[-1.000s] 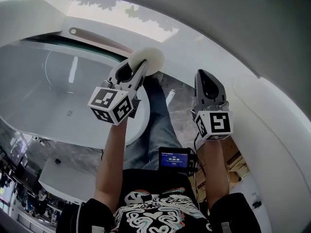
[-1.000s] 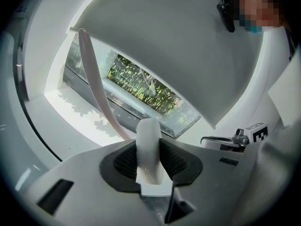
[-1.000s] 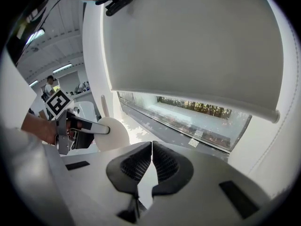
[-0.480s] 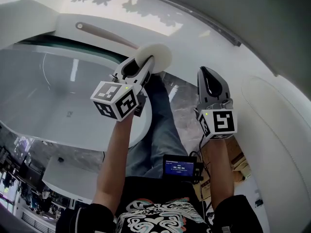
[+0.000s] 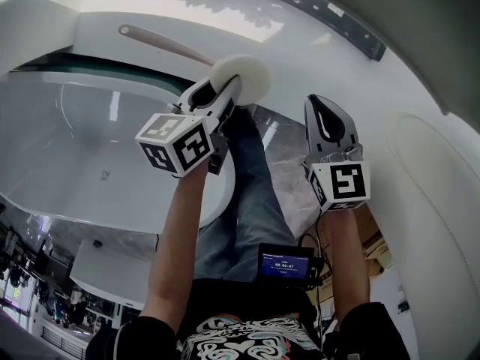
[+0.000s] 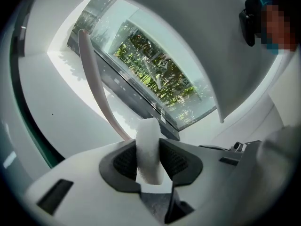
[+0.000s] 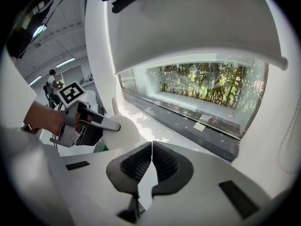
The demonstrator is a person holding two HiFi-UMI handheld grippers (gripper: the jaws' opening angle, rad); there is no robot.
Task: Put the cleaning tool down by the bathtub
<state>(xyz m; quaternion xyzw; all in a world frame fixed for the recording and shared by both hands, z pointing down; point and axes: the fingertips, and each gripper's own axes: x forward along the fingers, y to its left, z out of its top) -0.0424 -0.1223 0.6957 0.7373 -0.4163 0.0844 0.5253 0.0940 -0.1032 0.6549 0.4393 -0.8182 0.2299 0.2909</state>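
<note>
Glossy white oval bathtub (image 5: 90,201) fills the left of the head view. A broad white ledge (image 5: 247,40) runs behind it, under the long window (image 6: 160,79).

Cleaning tool (image 5: 244,77), a round white sponge head on a long pale pink handle, is out over that ledge, just past the tub's far rim. The handle stretches away along the ledge. From these angles I cannot tell whether it touches the surface or hangs just above it.

My left gripper (image 5: 223,96) pinches the sponge head edge-on, pads pressed into both its faces. My right gripper (image 5: 328,122) sits apart to the right, jaws pressed together on nothing.

My read: the carry looks done and the tool is at its spot. Left to do: lower it until it rests, let go, draw the gripper back.
</note>
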